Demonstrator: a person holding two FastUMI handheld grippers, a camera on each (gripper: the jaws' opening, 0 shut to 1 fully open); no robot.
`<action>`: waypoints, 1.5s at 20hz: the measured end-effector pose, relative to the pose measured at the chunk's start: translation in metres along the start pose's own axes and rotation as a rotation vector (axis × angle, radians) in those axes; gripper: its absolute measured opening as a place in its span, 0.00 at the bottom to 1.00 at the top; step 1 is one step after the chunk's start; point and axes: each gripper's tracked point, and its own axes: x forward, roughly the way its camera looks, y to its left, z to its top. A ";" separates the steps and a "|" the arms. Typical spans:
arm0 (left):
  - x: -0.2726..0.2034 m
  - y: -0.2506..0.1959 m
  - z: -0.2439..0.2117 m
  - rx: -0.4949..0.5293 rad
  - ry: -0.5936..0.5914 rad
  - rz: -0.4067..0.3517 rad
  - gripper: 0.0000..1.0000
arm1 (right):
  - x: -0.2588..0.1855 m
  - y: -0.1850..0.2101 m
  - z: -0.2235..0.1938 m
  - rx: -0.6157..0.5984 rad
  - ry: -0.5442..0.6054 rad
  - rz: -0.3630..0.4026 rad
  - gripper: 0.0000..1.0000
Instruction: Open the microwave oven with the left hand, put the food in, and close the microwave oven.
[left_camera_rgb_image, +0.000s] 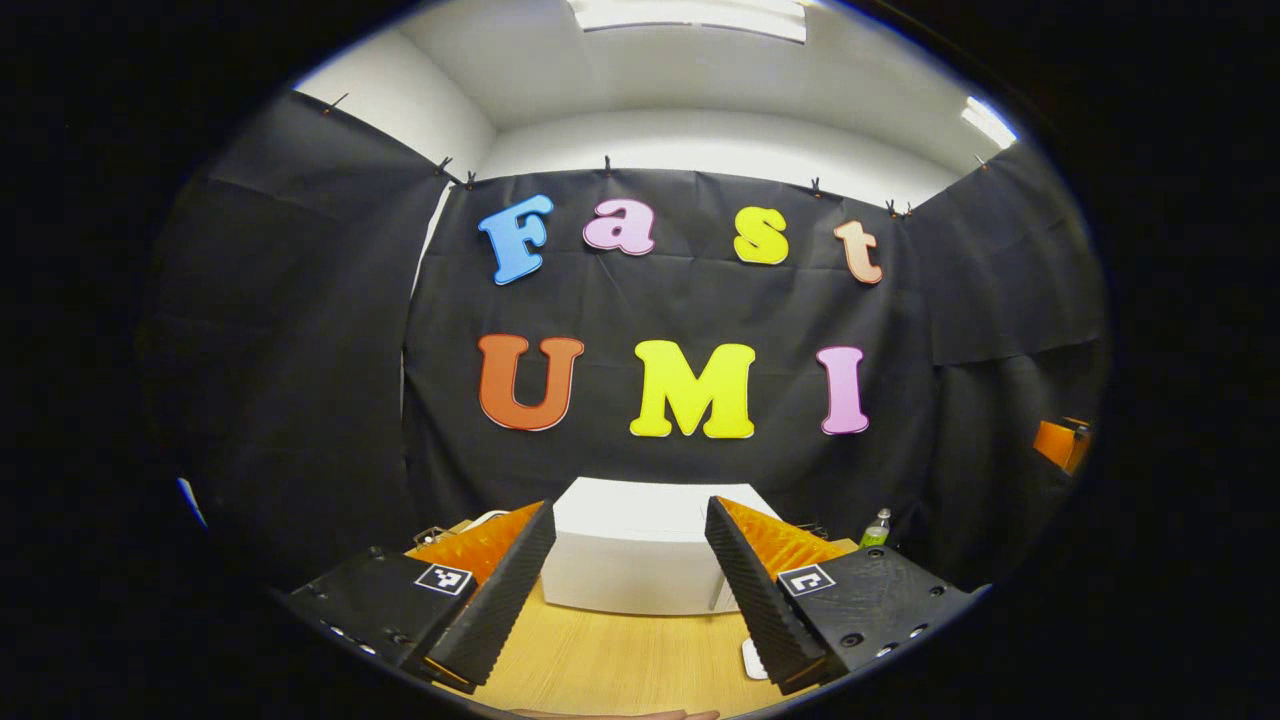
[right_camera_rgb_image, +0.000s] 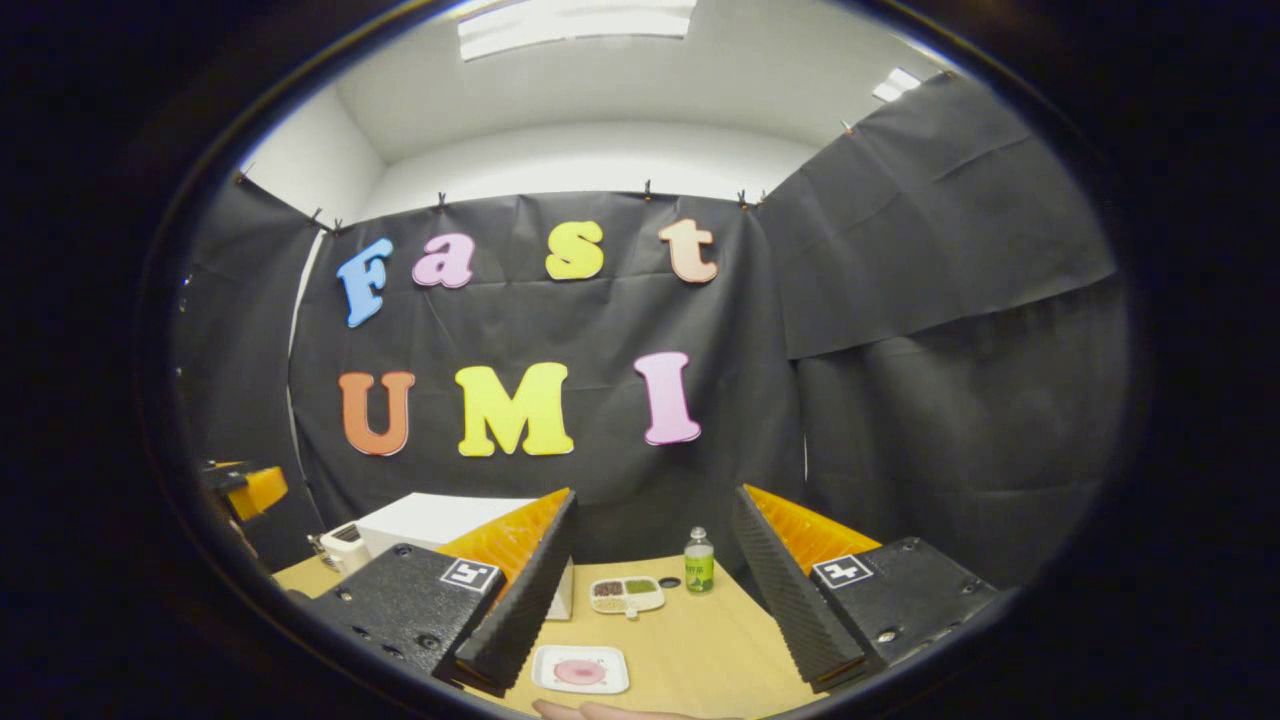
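The left gripper, wide open and empty, faces the microwave at 12 o'clock on the table, nearer than the right gripper, also open; the door looks closed, probably.

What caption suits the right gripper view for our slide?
Open right gripper above a wooden table with plate of food, bottle, microwave.
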 end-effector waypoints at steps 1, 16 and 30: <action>0.010 -0.009 -0.009 0.004 0.006 -0.014 0.95 | 0.002 -0.001 -0.002 0.000 0.001 0.003 0.88; 0.158 -0.117 -0.220 -0.002 0.184 -0.130 0.94 | 0.019 -0.036 -0.040 -0.042 -0.009 0.024 0.99; 0.237 -0.159 -0.309 -0.033 0.267 -0.192 0.72 | 0.052 -0.075 -0.113 -0.045 0.077 0.043 0.99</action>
